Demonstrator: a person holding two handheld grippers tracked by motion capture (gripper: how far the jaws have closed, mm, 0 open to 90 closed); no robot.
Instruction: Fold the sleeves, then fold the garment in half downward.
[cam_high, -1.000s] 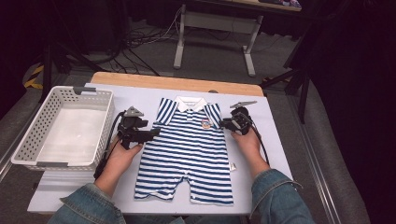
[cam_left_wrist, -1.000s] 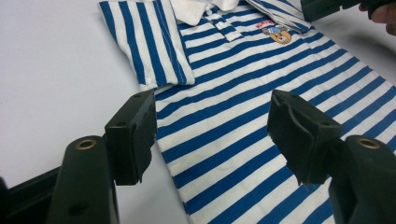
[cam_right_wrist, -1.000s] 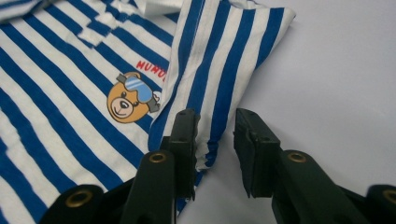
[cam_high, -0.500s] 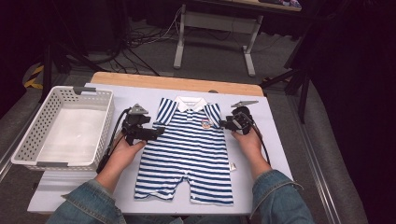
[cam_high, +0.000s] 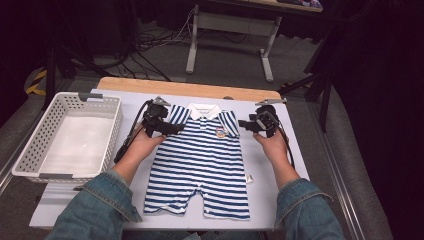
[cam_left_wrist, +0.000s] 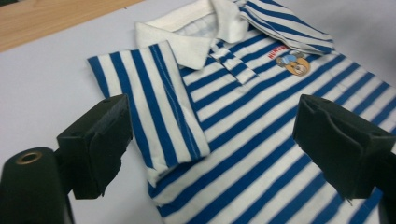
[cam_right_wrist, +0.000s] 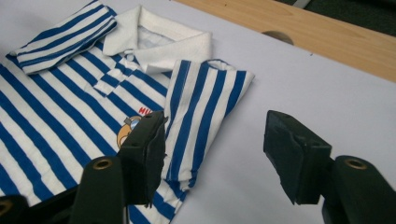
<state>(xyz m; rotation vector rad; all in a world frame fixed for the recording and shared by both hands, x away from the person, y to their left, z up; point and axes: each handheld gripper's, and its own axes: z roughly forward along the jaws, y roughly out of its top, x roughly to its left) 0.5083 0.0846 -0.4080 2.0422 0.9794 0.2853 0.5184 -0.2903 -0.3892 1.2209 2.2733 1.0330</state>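
1. One blue-and-white striped cotton baby romper (cam_high: 201, 165) lies flat at the middle of your pale surface (cam_high: 280, 190), both sleeves folded in. Its chest badge starts with red letters "HU"; the rest is hidden.
2. Your left claw (cam_high: 177, 130) has just been opening over the left sleeve, jaws apart and empty.
3. Your right claw (cam_high: 243, 123), also just opening, holds nothing.
4. One white plastic lattice basket (cam_high: 30, 155) sits left.

The striped romper (cam_left_wrist: 261, 140) is running off the left gripper view's lower edge. Its chest badge (cam_right_wrist: 128, 128) is lying partly hidden behind one right gripper finger, its red lettering unreadable.
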